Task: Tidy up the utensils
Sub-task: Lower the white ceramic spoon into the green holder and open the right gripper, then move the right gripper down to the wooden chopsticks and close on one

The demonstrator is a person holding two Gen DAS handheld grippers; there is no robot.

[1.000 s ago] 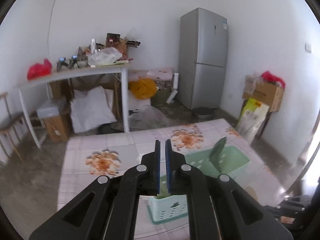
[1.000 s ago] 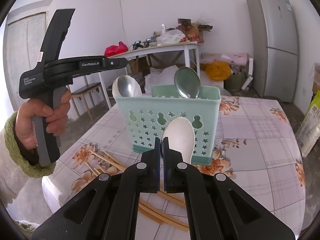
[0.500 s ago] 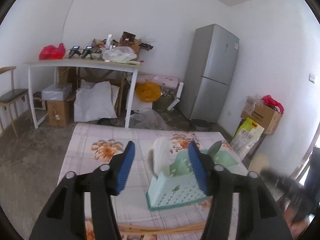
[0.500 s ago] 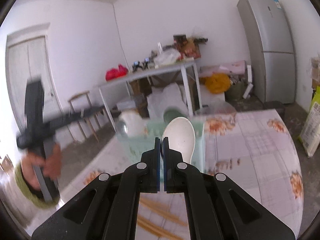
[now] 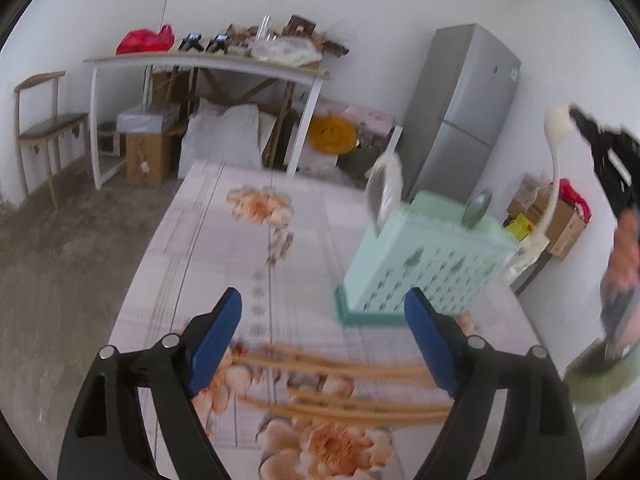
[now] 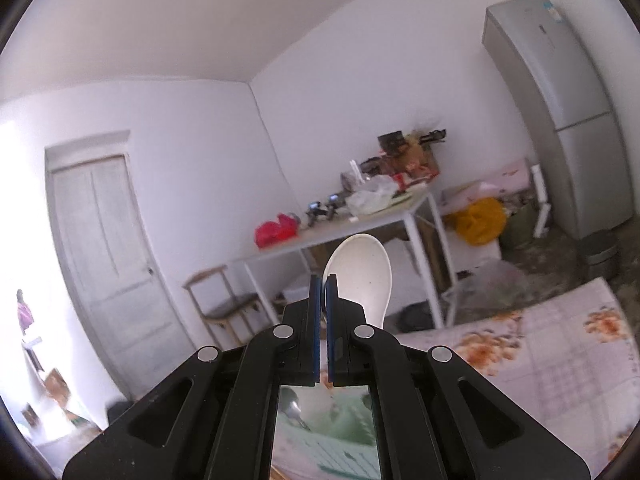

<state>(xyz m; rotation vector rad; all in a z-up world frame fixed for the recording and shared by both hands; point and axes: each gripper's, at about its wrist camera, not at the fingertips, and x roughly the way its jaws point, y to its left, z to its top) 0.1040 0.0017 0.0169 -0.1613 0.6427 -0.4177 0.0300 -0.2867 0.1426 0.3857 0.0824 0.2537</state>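
Floral tablecloth covers the work surface, where the mint utensil basket stands upright with two metal spoons in it and loose chopsticks lie just in front. Since a second ago the left gripper has dropped toward the chopsticks, its jaws having just been opening to wide with nothing between them, while the right gripper, clamped on the white spoon, has risen above the basket. Judged next: spoon into basket; the standing spoons crowd the opening.
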